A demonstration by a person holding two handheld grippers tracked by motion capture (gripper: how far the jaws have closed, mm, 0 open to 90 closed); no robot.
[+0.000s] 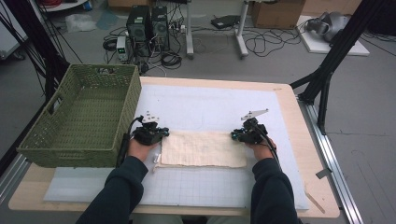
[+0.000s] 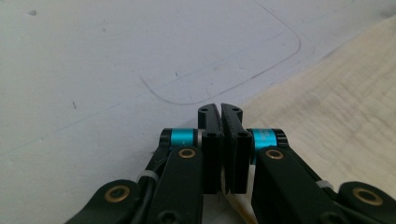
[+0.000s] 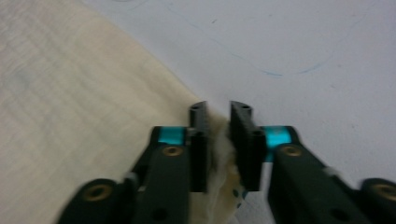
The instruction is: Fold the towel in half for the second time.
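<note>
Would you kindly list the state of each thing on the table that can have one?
Cream rectangular cloth: folded, flat on the white mat.
Green woven basket: upright, nothing seen inside.
Left gripper: shut on the cloth's far left corner.
Right gripper: shut on the cloth's far right corner.

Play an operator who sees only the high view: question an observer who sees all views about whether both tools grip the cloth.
Operator: Has the left tool caught the cloth?
Observer: Yes. In the left gripper view its jaws are pressed together, with a thin cloth edge between them.
Operator: And the right tool?
Observer: In the right gripper view a thicker bunch of cloth fills the gap between its jaws.
</note>
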